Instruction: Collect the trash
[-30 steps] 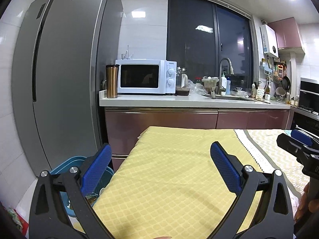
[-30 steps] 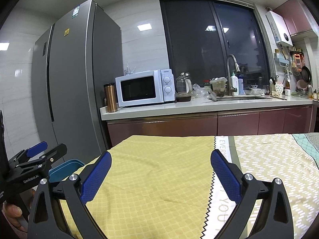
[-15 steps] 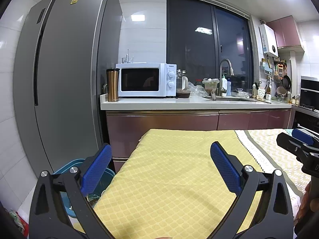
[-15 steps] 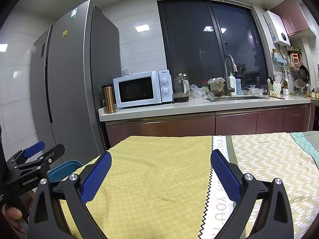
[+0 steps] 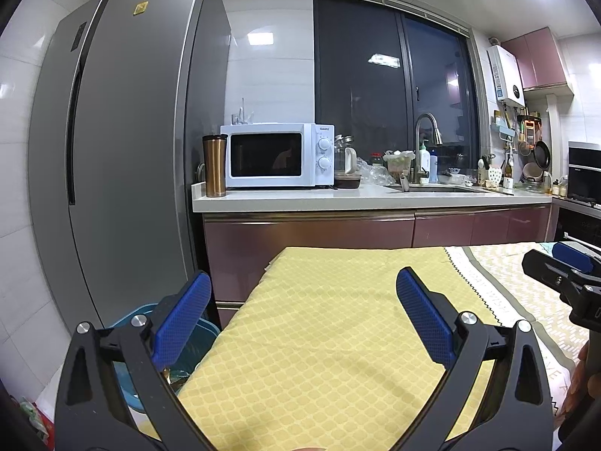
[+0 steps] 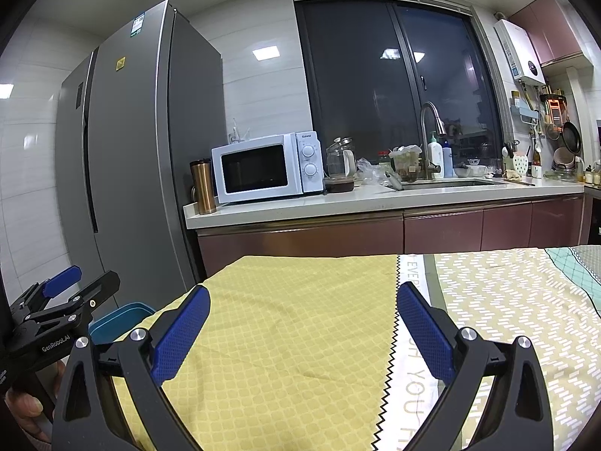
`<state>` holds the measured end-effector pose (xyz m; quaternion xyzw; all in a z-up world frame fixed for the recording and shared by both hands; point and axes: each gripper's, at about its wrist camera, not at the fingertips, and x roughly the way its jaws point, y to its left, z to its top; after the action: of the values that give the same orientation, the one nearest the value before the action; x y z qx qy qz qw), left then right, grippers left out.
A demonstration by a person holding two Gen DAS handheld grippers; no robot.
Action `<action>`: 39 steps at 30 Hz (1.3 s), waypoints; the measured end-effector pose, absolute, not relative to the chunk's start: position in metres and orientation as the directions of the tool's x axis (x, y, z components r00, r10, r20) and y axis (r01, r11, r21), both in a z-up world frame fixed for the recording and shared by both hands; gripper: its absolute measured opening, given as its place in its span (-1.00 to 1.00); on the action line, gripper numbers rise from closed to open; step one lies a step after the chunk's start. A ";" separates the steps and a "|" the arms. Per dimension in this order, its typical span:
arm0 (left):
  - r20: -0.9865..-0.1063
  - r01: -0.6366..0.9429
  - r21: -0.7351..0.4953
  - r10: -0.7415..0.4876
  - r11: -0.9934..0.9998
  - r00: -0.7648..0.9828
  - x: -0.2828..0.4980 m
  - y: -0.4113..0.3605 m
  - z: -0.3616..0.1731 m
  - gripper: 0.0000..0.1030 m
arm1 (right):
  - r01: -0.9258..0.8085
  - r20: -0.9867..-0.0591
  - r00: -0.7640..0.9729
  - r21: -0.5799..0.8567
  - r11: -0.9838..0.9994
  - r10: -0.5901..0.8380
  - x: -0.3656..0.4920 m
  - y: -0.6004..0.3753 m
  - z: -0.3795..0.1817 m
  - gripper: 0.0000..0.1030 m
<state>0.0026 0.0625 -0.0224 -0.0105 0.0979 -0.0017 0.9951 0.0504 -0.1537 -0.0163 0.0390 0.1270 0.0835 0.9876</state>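
My left gripper (image 5: 302, 295) is open and empty, held above the yellow tablecloth (image 5: 326, 338). My right gripper (image 6: 302, 310) is open and empty over the same cloth (image 6: 285, 330). A blue trash bin (image 5: 131, 332) stands on the floor at the table's left edge, partly hidden by my left finger; some trash shows inside. It also shows in the right wrist view (image 6: 120, 319). Each gripper shows at the edge of the other's view: the right gripper (image 5: 563, 274) and the left gripper (image 6: 64, 300). No loose trash shows on the table.
A grey fridge (image 5: 112, 169) stands left. A counter (image 5: 357, 195) behind the table bears a white microwave (image 5: 278, 156), a copper tumbler (image 5: 215, 165), jars, bags and a sink with tap (image 5: 426, 143). A patterned cloth (image 6: 507, 308) covers the table's right part.
Both grippers have risen and tilted up slightly, so the table sits lower in both views. Both stay open and empty.
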 end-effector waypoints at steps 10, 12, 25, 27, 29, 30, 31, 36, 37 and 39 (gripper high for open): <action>-0.196 0.005 -0.019 -0.008 1.000 0.981 0.006 0.066 -0.023 0.89 | -0.141 -0.244 0.956 0.100 0.985 0.161 0.047 -0.154 -0.016 0.87; -0.195 0.004 -0.018 -0.007 1.000 0.981 0.006 0.067 -0.023 0.89 | -0.138 -0.245 0.956 0.101 0.985 0.159 0.047 -0.154 -0.016 0.87; -0.194 0.004 -0.015 -0.006 1.000 0.981 0.009 0.067 -0.024 0.89 | -0.137 -0.243 0.957 0.099 0.986 0.158 0.046 -0.155 -0.016 0.87; -0.195 0.004 -0.015 -0.007 1.000 0.981 0.008 0.066 -0.024 0.89 | -0.137 -0.245 0.957 0.099 0.986 0.157 0.046 -0.155 -0.016 0.87; -0.195 0.004 -0.014 -0.006 1.000 0.981 0.010 0.068 -0.025 0.89 | -0.139 -0.244 0.957 0.100 0.985 0.159 0.047 -0.156 -0.016 0.87; -0.195 0.003 -0.014 -0.006 1.000 0.981 0.009 0.067 -0.025 0.89 | -0.137 -0.246 0.956 0.100 0.986 0.158 0.047 -0.155 -0.016 0.87; -0.194 0.003 -0.015 -0.006 1.000 0.981 0.009 0.067 -0.025 0.89 | -0.136 -0.246 0.956 0.101 0.986 0.157 0.047 -0.156 -0.016 0.87; -0.194 0.004 -0.013 -0.006 1.000 0.981 0.009 0.067 -0.025 0.89 | -0.136 -0.249 0.956 0.102 0.985 0.158 0.048 -0.157 -0.016 0.87; -0.194 0.004 -0.013 -0.006 1.000 0.981 0.010 0.067 -0.025 0.89 | -0.135 -0.248 0.956 0.101 0.986 0.156 0.047 -0.157 -0.016 0.87; -0.194 0.004 -0.011 -0.006 1.000 0.981 0.010 0.067 -0.026 0.89 | -0.135 -0.248 0.956 0.102 0.986 0.156 0.047 -0.158 -0.017 0.87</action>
<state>0.0097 0.0668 -0.0255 -0.0055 0.0973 -0.0027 0.9952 0.0473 -0.1577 -0.0166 0.0418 0.1284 0.0736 0.9881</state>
